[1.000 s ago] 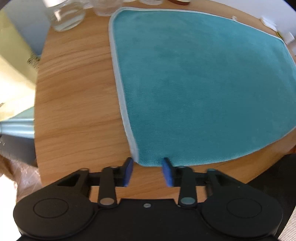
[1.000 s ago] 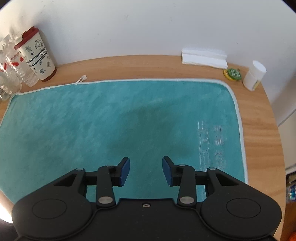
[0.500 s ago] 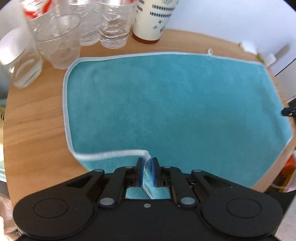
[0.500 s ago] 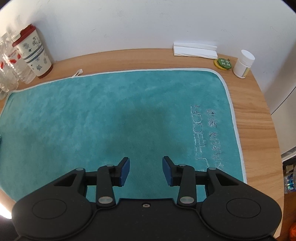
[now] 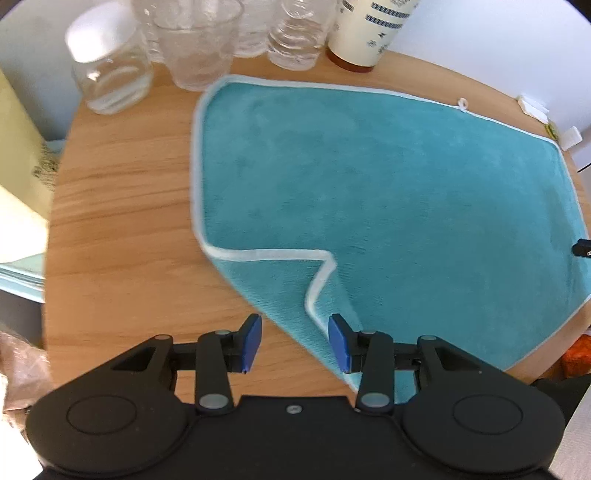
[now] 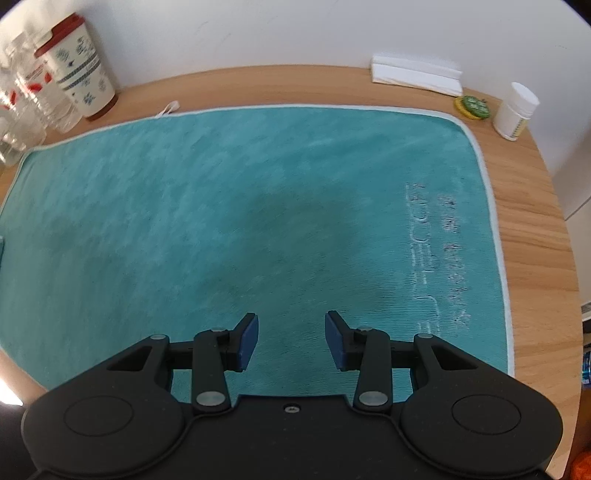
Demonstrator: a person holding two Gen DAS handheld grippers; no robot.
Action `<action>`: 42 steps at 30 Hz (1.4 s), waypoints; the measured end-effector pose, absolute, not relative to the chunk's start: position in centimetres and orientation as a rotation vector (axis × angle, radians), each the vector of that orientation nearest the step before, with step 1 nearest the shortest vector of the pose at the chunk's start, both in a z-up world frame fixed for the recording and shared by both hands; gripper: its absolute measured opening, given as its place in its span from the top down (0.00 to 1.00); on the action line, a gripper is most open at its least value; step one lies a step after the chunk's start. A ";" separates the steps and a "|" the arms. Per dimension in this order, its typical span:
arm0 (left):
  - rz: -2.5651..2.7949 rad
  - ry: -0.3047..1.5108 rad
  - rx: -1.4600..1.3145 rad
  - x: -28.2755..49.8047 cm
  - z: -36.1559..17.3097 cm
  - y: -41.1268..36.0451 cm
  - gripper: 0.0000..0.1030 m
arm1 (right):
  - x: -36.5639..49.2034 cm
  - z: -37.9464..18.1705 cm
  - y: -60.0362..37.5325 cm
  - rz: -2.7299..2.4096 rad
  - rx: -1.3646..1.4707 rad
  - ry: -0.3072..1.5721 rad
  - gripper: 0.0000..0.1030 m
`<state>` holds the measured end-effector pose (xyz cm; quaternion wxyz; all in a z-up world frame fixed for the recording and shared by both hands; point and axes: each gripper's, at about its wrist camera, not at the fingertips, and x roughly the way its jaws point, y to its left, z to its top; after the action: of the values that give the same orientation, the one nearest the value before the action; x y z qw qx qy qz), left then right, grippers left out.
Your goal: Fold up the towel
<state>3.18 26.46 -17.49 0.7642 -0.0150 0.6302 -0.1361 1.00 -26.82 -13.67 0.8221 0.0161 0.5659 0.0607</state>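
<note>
A glass jar [image 5: 110,74] with a white lid stands at the far left, off the teal towel's [image 5: 388,192] left corner, and beside it a clear ribbed tumbler [image 5: 197,44] touches or nearly touches that corner. Behind the towel's far edge come clear plastic bottles [image 5: 299,33], at least two in the left wrist view, then one cream cup [image 6: 79,70] with a dark red lid and blue patterning; its print is too small to read.

The towel is plush, rectangular with rounded corners and a pale piped hem, and lies flat on the round wooden worktop [image 5: 122,221], covering most of it. Its near left corner is turned over onto the cloth, forming a triangular flap [image 5: 280,280]. A small white hanging loop [image 6: 170,108] sticks out from the far hem.

The left gripper [image 5: 294,341] hovers just short of the flap, fingers spread wide and empty. The right gripper [image 6: 290,340] hangs over the towel's near middle, fingers equally wide apart, gripping nothing.

Pale embossed lettering [image 6: 436,258] runs along the towel's right end; it cannot be read. Beyond the towel's far right corner lie one folded white paper [image 6: 417,74], one green-and-yellow disc [image 6: 472,106] and one white pill bottle [image 6: 515,110].
</note>
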 end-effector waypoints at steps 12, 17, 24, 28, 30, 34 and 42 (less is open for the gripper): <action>-0.230 1.353 0.013 3.0 -16.7 24.7 0.91 | 0.3 -13.8 -28.2 0.105 -0.004 1.212 0.56; -0.124 1.356 0.004 0.2 -14.8 26.6 0.91 | 0.3 -15.0 -28.1 0.082 -0.133 1.228 0.56; 0.053 1.453 -0.064 -5.3 -15.2 30.2 0.86 | 0.4 -15.3 -29.9 0.084 -0.048 1.238 0.45; 0.110 1.513 -0.020 -6.7 -16.3 30.7 0.73 | 0.5 -15.4 -29.9 0.093 -0.084 1.239 0.38; 0.116 1.506 -0.005 -6.9 -16.1 30.7 0.68 | 0.4 -15.5 -29.8 0.090 -0.098 1.238 0.36; 0.129 1.455 -0.018 -5.7 -15.1 30.3 0.68 | 0.0 -15.4 -30.1 0.069 -0.103 1.230 0.38; 0.055 1.297 0.009 1.5 -15.2 25.7 0.66 | -0.2 -14.8 -33.1 -0.107 -0.067 1.133 0.38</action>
<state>1.52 25.66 -15.20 0.7967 0.0041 0.6038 0.0257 -0.16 -33.09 -14.78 0.8418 -0.0317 0.5365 -0.0508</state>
